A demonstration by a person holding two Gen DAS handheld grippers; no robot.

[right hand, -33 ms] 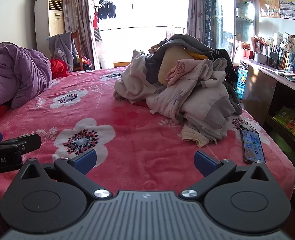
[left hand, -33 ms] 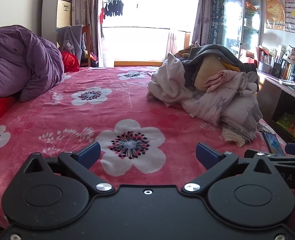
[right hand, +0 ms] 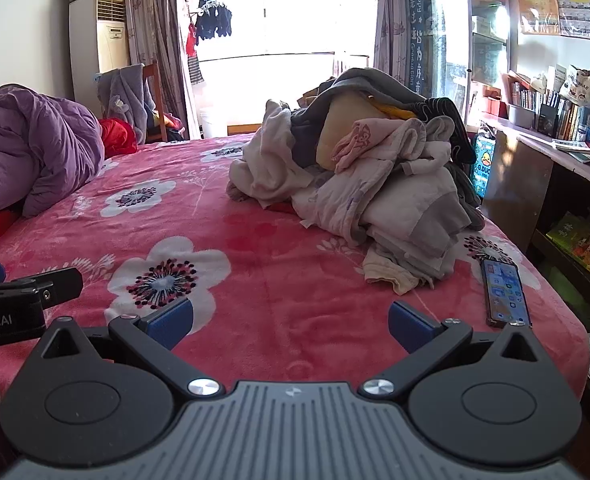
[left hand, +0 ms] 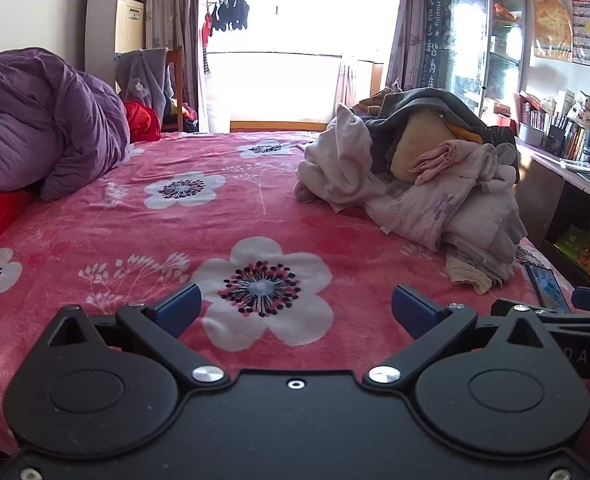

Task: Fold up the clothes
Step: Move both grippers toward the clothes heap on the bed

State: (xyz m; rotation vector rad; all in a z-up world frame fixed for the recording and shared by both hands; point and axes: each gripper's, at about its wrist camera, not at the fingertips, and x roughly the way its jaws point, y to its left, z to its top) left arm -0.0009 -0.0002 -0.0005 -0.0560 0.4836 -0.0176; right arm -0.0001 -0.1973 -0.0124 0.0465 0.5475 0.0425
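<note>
A heap of unfolded clothes (left hand: 435,192) in white, grey, pink and yellow lies on the right half of the pink flowered bed cover (left hand: 215,220). My left gripper (left hand: 295,306) hovers open over the bed's near edge, well short of the heap, with nothing between its blue pads. In the right wrist view the same heap (right hand: 375,192) sits ahead and slightly right. My right gripper (right hand: 291,318) is open and empty too, apart from the clothes. The two grippers are side by side; part of the left one (right hand: 23,292) shows at the left edge.
A phone (right hand: 505,294) lies face up on the bed, right of the heap's near end. A purple duvet (left hand: 35,128) is bunched at the far left. A desk with books (right hand: 555,148) runs along the right side of the bed.
</note>
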